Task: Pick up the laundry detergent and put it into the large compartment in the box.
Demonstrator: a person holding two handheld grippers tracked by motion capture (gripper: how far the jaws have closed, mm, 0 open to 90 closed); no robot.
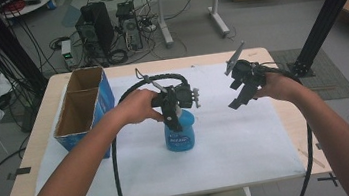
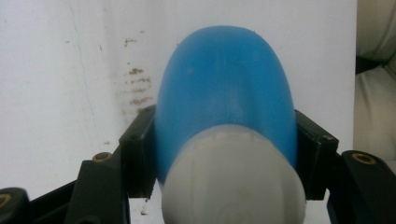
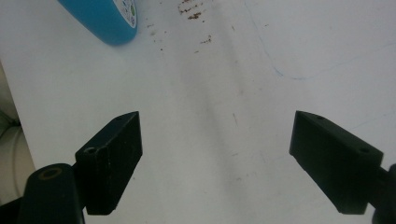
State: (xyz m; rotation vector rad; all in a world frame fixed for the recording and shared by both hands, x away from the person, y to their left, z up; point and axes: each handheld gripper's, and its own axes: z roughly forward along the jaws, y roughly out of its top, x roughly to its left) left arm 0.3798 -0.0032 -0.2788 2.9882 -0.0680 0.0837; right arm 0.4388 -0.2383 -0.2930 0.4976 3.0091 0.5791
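Note:
A blue plastic bottle (image 1: 181,136) with a white cap stands upright on the white sheet (image 1: 248,139) at the table's middle. My left gripper (image 1: 173,114) comes down over its top and is shut on the bottle (image 2: 226,93), one black jaw pressed on each side just below the white cap (image 2: 231,182). My right gripper (image 1: 240,91) hovers above the sheet to the right of the bottle, open, with nothing between its jaws. In the right gripper view that gripper (image 3: 215,163) looks down at bare white sheet, with the bottle's base (image 3: 105,18) at the top left.
An open cardboard box with blue sides (image 1: 82,109) stands at the table's left. Brown stains (image 3: 191,14) mark the sheet. A black frame post (image 1: 326,14) rises at the right back. Computers and cables (image 1: 104,31) lie on the floor behind the table.

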